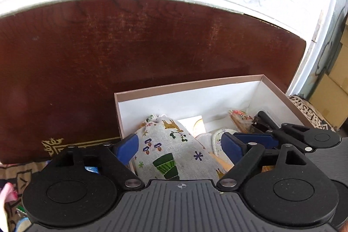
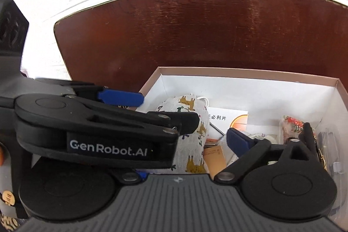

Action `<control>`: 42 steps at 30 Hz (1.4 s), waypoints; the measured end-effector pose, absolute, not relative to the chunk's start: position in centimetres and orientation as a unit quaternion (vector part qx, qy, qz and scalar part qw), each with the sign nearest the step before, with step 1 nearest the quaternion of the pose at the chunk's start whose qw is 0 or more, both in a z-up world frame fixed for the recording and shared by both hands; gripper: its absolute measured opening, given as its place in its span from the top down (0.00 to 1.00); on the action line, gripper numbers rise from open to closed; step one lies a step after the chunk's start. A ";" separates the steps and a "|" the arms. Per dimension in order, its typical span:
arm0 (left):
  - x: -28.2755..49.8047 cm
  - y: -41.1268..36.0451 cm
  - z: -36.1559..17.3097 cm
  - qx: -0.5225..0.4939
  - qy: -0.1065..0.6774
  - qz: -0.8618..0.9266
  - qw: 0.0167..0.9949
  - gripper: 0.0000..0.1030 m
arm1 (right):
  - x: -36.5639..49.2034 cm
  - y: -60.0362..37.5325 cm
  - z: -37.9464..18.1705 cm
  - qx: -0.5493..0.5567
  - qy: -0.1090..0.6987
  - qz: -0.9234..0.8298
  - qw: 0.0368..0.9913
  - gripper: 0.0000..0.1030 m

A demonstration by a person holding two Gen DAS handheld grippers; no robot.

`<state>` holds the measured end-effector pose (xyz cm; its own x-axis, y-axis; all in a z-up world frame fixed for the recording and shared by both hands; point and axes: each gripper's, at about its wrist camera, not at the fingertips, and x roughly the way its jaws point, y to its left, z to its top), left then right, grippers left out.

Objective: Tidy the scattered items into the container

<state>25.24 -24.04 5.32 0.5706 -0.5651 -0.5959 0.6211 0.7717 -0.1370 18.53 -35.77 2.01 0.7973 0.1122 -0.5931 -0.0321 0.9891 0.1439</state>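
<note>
One printed cloth pouch (image 1: 171, 151) is seen lying inside the open cardboard box (image 1: 195, 85), in its left half, with the drawstring neck turned toward twelve o'clock in the left wrist view. Its long axis runs roughly from six to twelve o'clock there, along the pointing line of the left gripper (image 1: 179, 145), whose blue pads stand wide on either flank of the pouch without visibly pressing it; the pouch is judged released, not held. From the right gripper (image 2: 184, 138) the pouch (image 2: 193, 127) lies toward ten o'clock, partly hidden behind the left tool's black finger, so the left hand is the nearer one. The right gripper's jaws are also spread wide, with nothing pinched between them; only its right blue pad is seen, the other being covered by the left tool. At two to three o'clock of the pouch, other small items are packed: a white printed card (image 2: 228, 117), a red patterned packet (image 2: 291, 125) and a round white pad (image 1: 217, 138). The box rests on a dark red-brown table (image 1: 130, 47). A straight withdrawal toward six o'clock is judged the clean exit for both tools
</note>
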 end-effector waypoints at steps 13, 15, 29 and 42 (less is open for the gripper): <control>14.4 -22.6 9.4 0.106 0.214 -0.254 0.937 0.00 | 9.7 -33.4 4.8 0.034 0.256 0.025 0.966 0.00; 12.5 -22.2 9.6 0.096 0.214 -0.252 0.939 0.00 | 7.5 -33.4 5.0 0.042 0.244 0.019 0.969 0.00; 1.3 -20.9 8.2 0.090 0.218 -0.247 0.940 0.00 | -4.1 -31.3 4.2 0.047 0.226 -0.041 0.972 0.00; -5.3 -19.6 7.5 0.097 0.212 -0.266 0.936 0.00 | -10.5 -28.5 3.5 0.027 0.232 -0.064 0.970 0.00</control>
